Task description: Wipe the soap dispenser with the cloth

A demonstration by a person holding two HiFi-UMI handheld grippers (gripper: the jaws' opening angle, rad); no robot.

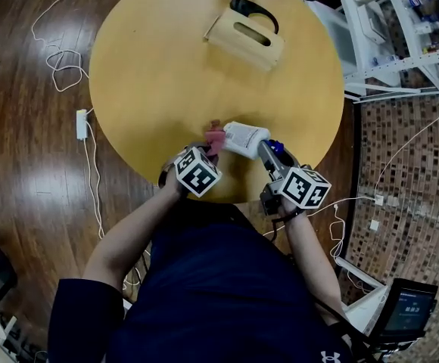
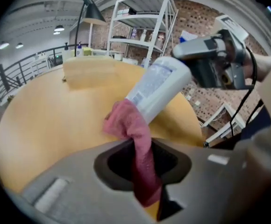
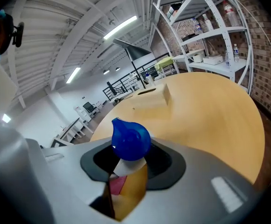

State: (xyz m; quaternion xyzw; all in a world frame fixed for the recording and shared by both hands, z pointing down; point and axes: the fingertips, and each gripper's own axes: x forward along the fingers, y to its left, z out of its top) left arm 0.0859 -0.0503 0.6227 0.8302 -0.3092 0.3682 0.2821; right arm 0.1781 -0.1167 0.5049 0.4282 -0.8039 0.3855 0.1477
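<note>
Left hand-held gripper [image 1: 207, 153] clamping cloth [image 2: 131, 126] against soap dispenser [image 1: 245, 138], right hand-held gripper [image 1: 270, 153] gripping its pump end

Soft overhead light fills the head view evenly: the round table [image 1: 151, 74] glows pale, and the dark floor [image 1: 30, 180] shows milky patches of sheen. Both gripper views bulge sharply, straight lines bowing toward black, vignetted corners. Ceiling strip lights [image 3: 119, 27] burn white in the right gripper view. The left gripper view is slightly smeared throughout; the cloth [image 2: 135, 129] looks soft, and the soap dispenser [image 2: 159, 87] nearly bleaches out.
</note>
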